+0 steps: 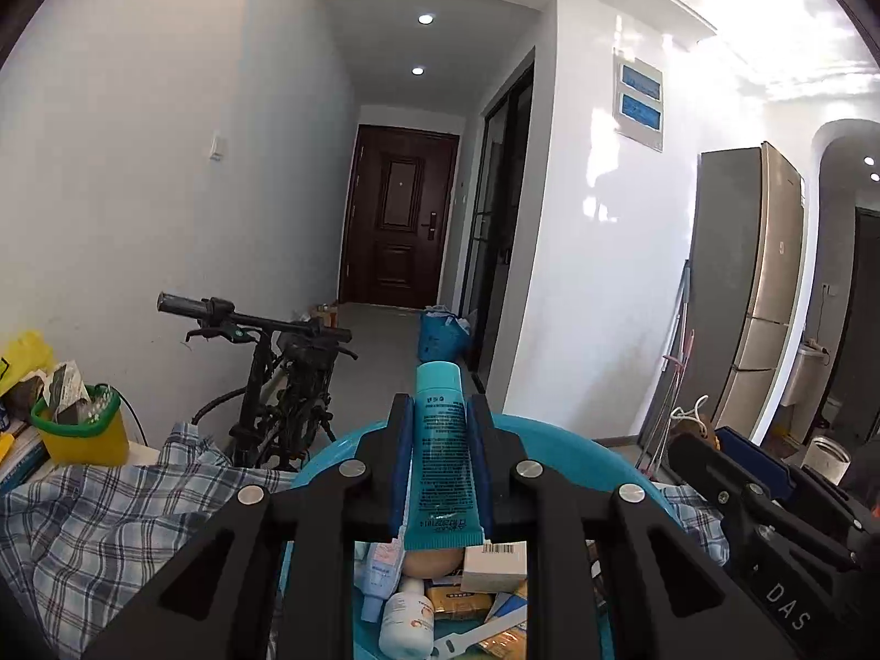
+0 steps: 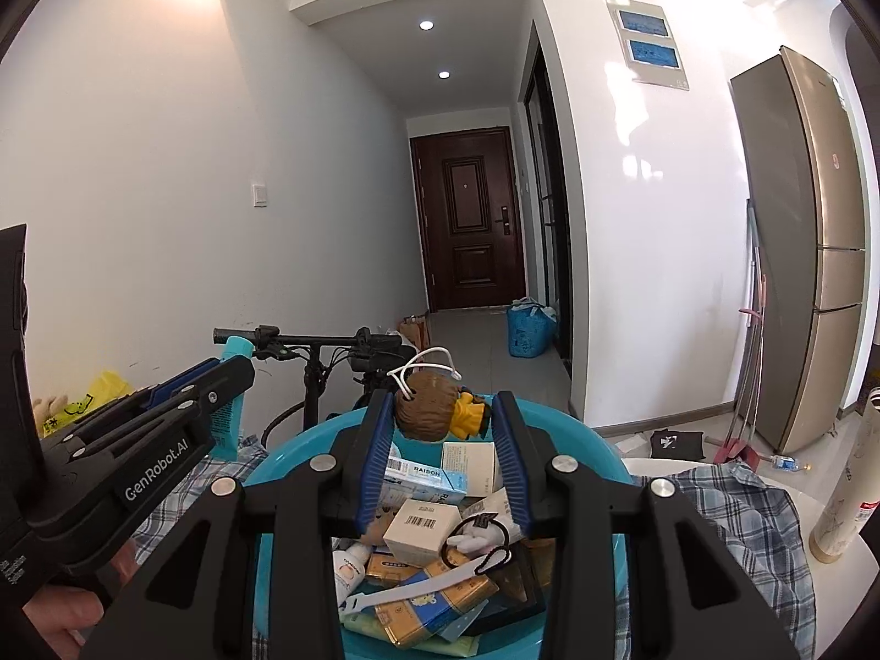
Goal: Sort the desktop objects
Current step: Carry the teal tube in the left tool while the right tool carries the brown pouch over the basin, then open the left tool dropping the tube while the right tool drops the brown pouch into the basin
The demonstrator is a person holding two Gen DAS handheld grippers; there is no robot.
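above the blue basin, at about twelve o'clock in the left wrist view, the left gripper holds a teal tube upright, cap end away from the camera. its fingers are pinched on the tube's flat sides, probably because the soft body gives the pads a broad face to press on.

the right gripper holds a small doll with brown hair, a yellow body and a white cord loop, its fingers closed on the head, likely the firmest part.

both things hang over the basin, which rests on a checked cloth and is crowded with boxes, bottles and packets. i judge each is being lifted clear for sorting elsewhere.
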